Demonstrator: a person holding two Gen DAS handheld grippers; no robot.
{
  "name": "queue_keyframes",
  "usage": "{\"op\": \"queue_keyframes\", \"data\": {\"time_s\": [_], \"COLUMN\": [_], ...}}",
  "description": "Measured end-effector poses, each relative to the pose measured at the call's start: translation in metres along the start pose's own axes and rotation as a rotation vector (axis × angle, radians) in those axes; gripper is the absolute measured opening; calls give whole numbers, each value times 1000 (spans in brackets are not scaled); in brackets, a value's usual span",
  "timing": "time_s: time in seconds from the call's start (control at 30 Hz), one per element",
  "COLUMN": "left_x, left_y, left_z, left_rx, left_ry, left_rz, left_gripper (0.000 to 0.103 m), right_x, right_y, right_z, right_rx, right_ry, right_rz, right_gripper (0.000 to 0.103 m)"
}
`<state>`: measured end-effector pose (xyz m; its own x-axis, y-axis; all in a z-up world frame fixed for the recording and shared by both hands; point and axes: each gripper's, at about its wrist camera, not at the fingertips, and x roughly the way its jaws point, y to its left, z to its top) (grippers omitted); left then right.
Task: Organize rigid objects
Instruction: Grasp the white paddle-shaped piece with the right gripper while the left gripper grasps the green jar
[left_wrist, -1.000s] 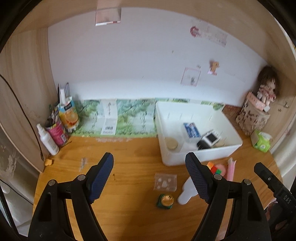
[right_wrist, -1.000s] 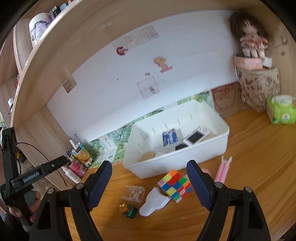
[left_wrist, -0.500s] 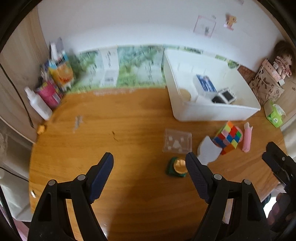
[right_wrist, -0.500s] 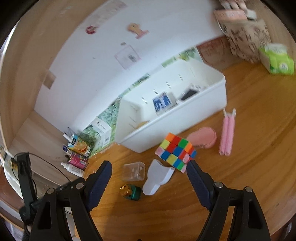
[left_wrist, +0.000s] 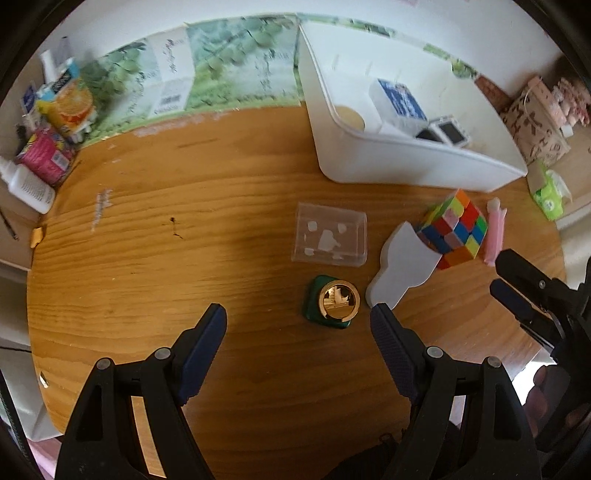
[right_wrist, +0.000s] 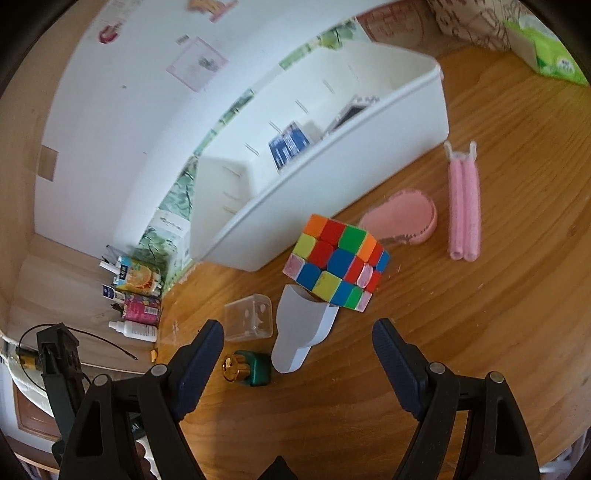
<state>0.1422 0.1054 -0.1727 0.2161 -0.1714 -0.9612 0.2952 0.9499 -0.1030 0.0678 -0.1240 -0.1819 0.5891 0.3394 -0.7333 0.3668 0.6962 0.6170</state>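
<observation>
Both grippers, having dipped from the wall toward the wooden desk (left_wrist: 147, 280), hang released and empty: the left gripper (left_wrist: 297, 317) over the green gold-capped bottle (left_wrist: 332, 301), the right gripper (right_wrist: 297, 332) short of the Rubik's cube (right_wrist: 336, 262) beside the white bin (right_wrist: 332, 177).

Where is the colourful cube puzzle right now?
The cube puzzle sits on the wooden table just in front of the white bin, between the white scoop-shaped piece and the pink brush, partly resting on the scoop-shaped piece.
</observation>
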Motion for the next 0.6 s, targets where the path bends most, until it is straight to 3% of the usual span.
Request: {"op": "queue_keyframes", "data": {"time_s": [0.23, 0.6], "left_x": [22, 39], "left_y": [-11, -21], "left_z": [7, 10], "left_rx": [51, 95], "left_ry": [98, 165], "left_rz": [-15, -45], "left_gripper": [83, 76], "right_x": [25, 57], "right_y": [-3, 10], "right_z": [14, 16], "right_rx": [27, 0], "right_ry": [82, 195], "right_rz": [-23, -95], "right_gripper": [83, 83]}}
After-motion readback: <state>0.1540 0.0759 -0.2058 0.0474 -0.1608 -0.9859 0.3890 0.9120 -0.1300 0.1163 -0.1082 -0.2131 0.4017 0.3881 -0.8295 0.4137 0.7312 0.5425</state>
